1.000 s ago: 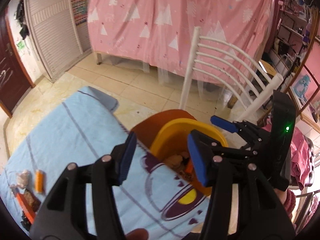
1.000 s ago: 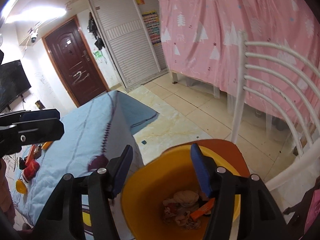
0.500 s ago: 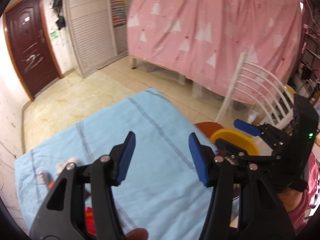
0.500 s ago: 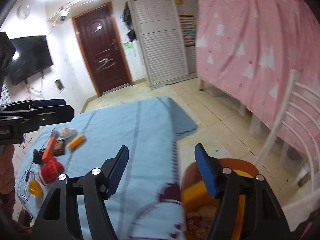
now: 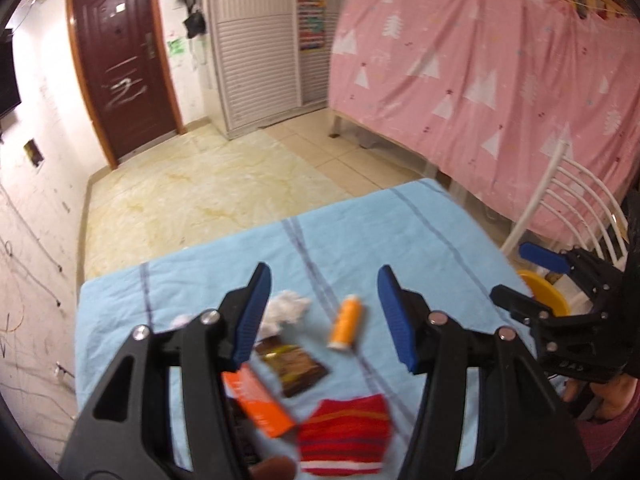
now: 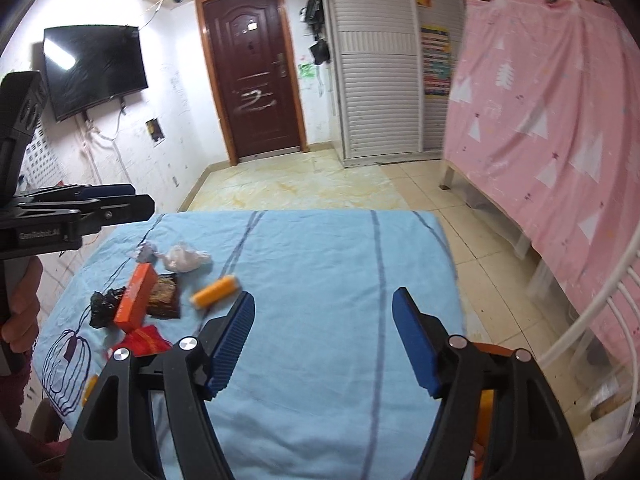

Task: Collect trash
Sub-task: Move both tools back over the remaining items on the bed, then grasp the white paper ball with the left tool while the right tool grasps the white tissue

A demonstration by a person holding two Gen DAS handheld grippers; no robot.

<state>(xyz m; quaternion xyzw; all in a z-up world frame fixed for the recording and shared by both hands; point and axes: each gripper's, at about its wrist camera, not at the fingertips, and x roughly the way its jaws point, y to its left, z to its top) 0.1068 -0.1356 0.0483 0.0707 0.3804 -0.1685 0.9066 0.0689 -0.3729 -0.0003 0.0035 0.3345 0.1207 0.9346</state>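
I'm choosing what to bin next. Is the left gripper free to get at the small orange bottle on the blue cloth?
Probably yes. The left gripper is open and empty, and the orange bottle lies on its side between the fingers' lines, apart from the white tissue and brown wrapper, with nothing over it.

Dark red door (image 6: 250, 72), wall TV (image 6: 94, 68), pink curtain (image 5: 484, 68), tiled floor (image 5: 224, 184).

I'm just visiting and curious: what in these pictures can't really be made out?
- Yellow bin: left view shows only its rim behind the right gripper; contents hidden.
- Orange box: print blurred, partly behind the left gripper.
- Brown wrapper: label too small in the right view.
- Black lump: too small to identify.
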